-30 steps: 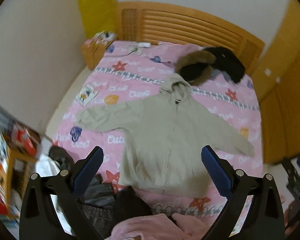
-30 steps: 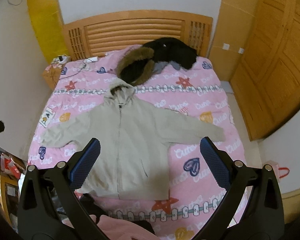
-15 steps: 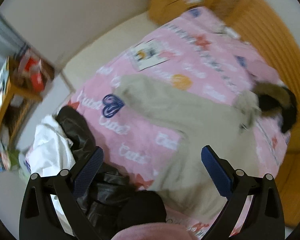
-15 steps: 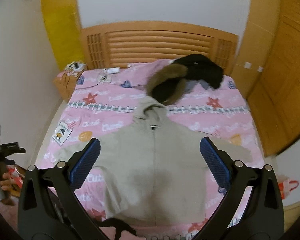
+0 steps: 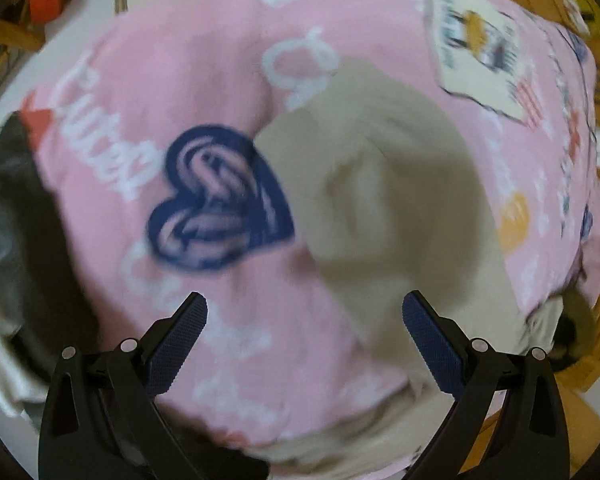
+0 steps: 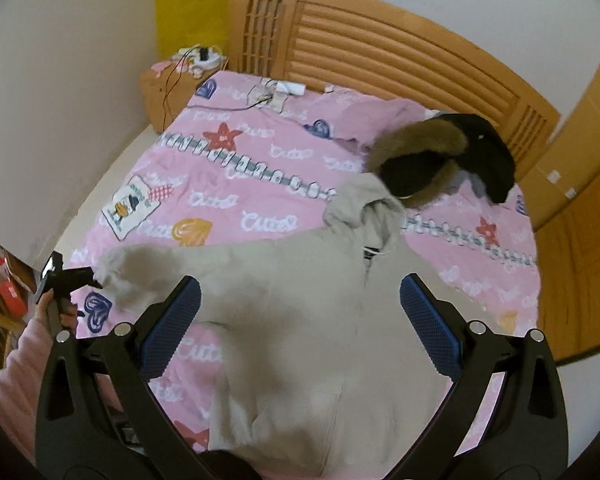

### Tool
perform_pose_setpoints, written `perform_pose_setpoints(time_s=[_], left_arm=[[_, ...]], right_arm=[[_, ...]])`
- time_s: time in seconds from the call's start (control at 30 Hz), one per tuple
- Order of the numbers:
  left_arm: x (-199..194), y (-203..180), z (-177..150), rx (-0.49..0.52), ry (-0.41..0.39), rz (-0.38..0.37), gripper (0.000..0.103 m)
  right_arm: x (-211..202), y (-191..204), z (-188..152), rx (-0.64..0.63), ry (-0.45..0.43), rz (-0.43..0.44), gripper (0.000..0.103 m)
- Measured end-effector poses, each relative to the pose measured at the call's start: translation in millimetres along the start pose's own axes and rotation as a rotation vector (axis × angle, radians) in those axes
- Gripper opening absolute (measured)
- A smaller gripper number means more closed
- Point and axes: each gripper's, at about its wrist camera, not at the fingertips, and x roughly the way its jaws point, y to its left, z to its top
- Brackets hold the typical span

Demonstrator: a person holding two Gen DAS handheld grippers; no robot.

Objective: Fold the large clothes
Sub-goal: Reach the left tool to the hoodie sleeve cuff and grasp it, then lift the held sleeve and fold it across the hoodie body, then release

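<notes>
A beige hooded zip jacket (image 6: 320, 312) lies spread flat, front up, on the pink bed cover (image 6: 260, 168). Its left sleeve cuff (image 5: 380, 184) fills the blurred left wrist view, close below my open left gripper (image 5: 304, 316). In the right wrist view the left gripper (image 6: 66, 280) shows at the far left beside that cuff (image 6: 140, 268), held by a hand in a pink sleeve (image 6: 24, 360). My right gripper (image 6: 300, 300) hangs open above the jacket's chest, holding nothing.
A black coat with a brown fur hood (image 6: 440, 160) lies near the wooden headboard (image 6: 380, 48). A bedside table (image 6: 172, 84) with cables stands at the bed's far left corner. Dark and white clothes (image 5: 8, 240) are piled at the bed's near left edge. Wooden wardrobe doors (image 6: 580, 200) stand right.
My left gripper has swung left and dropped close to the jacket's left sleeve cuff. My right gripper has turned slightly left and moved nearer over the jacket. Both stay open.
</notes>
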Motion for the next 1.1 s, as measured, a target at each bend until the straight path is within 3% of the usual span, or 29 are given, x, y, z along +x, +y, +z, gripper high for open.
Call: perform_pose_setpoints(time_s=[0.07, 0.27, 0.37, 0.4, 0.47, 0.57, 0.63, 0.73, 0.9, 1.1], left_arm=[[21.3, 7.1, 16.5, -0.017, -0.004, -0.061, 0.095], [51.0, 3.2, 32.8, 0.032, -0.023, -0.099, 0.095], [66.5, -9.3, 36.6, 0.083, -0.017, -0.077, 0.091], [70.0, -14.0, 37.5, 0.1, -0.024, -0.048, 0.078], [71.4, -25.3, 37.6, 0.136, -0.05, 0.011, 0.07], [67.6, -37.4, 34.4, 0.167, -0.103, 0.057, 0.05], [60.1, -45.7, 29.4, 0.186, -0.138, 0.086, 0.025], [45.1, -61.4, 17.8, 0.219, -0.192, 0.088, 0.015], [4.1, -112.6, -26.9, 0.316, -0.367, 0.157, 0.013], [-55.4, -189.9, -102.1, 0.465, -0.496, 0.033, 0.013]], right_arm=[[27.0, 5.8, -13.0, 0.021, 0.02, 0.042, 0.097], [82.8, 16.2, -64.6, 0.023, 0.074, 0.072, 0.097], [111.9, 14.0, -87.8, 0.024, 0.109, 0.077, 0.097], [120.4, 13.1, -94.2, 0.029, 0.118, 0.081, 0.097], [132.7, 8.5, -105.3, 0.039, 0.129, 0.08, 0.097], [157.2, -2.2, -123.8, 0.056, 0.113, 0.079, 0.097], [175.0, -8.1, -131.4, 0.055, 0.109, 0.074, 0.097], [208.7, -23.7, -141.4, 0.072, 0.117, 0.061, 0.097], [247.7, -56.1, -149.6, 0.131, 0.145, 0.059, 0.097], [281.5, -88.0, -157.1, 0.175, 0.154, 0.048, 0.097]])
